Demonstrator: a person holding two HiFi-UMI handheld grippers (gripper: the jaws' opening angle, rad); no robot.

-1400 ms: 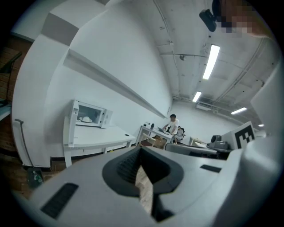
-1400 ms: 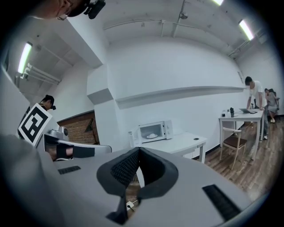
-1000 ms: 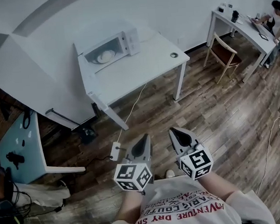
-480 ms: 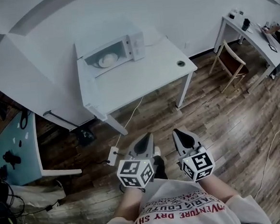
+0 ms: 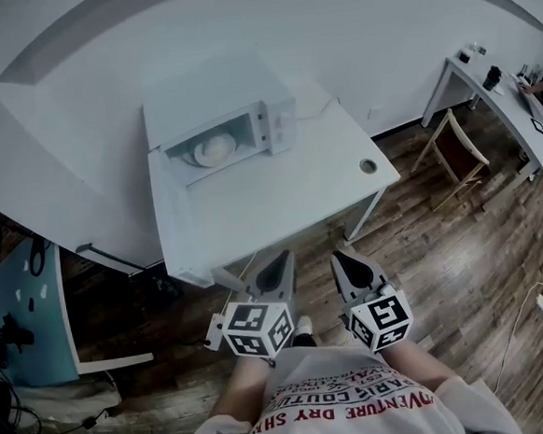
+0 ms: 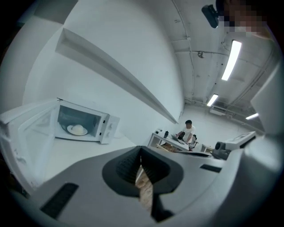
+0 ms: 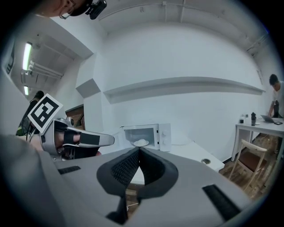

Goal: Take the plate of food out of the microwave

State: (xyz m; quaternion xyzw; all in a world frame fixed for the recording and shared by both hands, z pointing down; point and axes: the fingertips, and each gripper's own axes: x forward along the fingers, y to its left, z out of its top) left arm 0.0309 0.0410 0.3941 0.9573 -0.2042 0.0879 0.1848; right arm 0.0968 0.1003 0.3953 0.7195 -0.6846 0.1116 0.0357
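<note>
Plate of food (image 5: 213, 151): It sits inside the microwave (image 5: 244, 106), a pale mound on a white dish, not yet touched.
Microwave: It stands at the back left of the white table (image 5: 279, 197), against the wall, with its door (image 6: 26, 128) swung wide open to the left.
What changed: Within the last second you have walked up from the wooden floor (image 5: 444, 273). The table, well ahead of you a second ago, now lies just beyond your gripper tips.
What it means: This looks like the approach only, and the plate is still well apart from both grippers.
Left gripper (image 5: 277, 262): Its jaws are pressed together, hold nothing and touch nothing.
Right gripper (image 5: 342, 260): Its jaws are likewise closed on nothing, aimed toward the open oven.
Likely need: The jaws must part before they can take the plate's rim.
</note>
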